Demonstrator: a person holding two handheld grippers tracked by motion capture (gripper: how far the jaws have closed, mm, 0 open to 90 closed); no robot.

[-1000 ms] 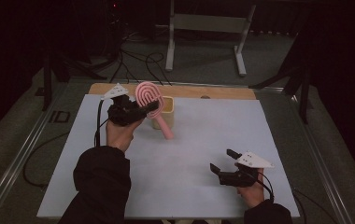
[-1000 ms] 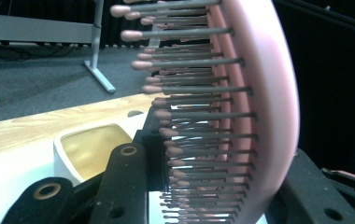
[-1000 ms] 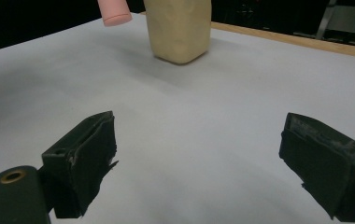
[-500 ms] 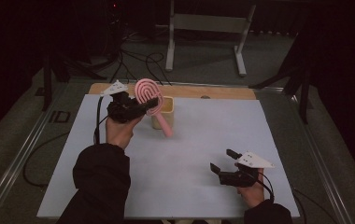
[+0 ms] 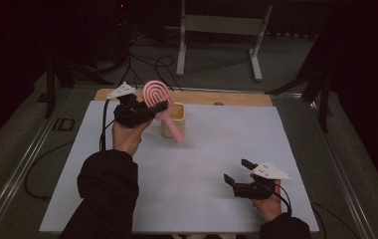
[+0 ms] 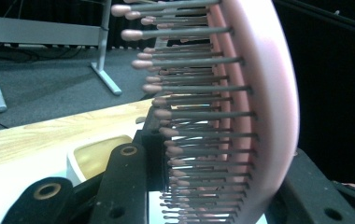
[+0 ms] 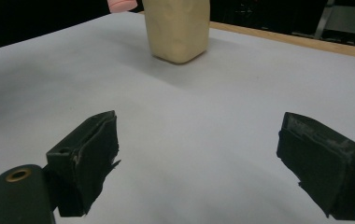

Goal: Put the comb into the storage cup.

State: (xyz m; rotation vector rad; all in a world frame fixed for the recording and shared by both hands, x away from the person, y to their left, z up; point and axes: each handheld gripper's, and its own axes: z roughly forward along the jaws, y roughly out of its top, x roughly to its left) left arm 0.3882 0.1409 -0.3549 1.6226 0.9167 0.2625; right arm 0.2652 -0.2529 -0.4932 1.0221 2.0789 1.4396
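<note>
A pink hairbrush (image 5: pixel 155 95) is tilted in the air at the table's far left, its handle slanting down in front of a beige cup (image 5: pixel 179 114). My left gripper (image 5: pixel 159 107) is shut on the brush just below its head. In the left gripper view the brush (image 6: pixel 259 107) stands edge-on with its bristles pointing left between the black jaws of my left gripper (image 6: pixel 217 196), and the cup (image 6: pixel 96 156) lies below. My right gripper (image 5: pixel 236 170) rests near the front right, open and holding nothing. The right gripper (image 7: pixel 199 158) faces the cup (image 7: pixel 178 28) across bare table.
A white sheet (image 5: pixel 212 149) covers the table, with a wooden strip (image 5: pixel 236 98) along its far edge. Beyond that edge, a grey metal stand (image 5: pixel 217 30) and cables sit on the floor. A cable trails from my left gripper along the sleeve.
My left hand has lifted the brush slightly, and the handle's tip sits a little higher against the cup. The right gripper has stayed in place.
</note>
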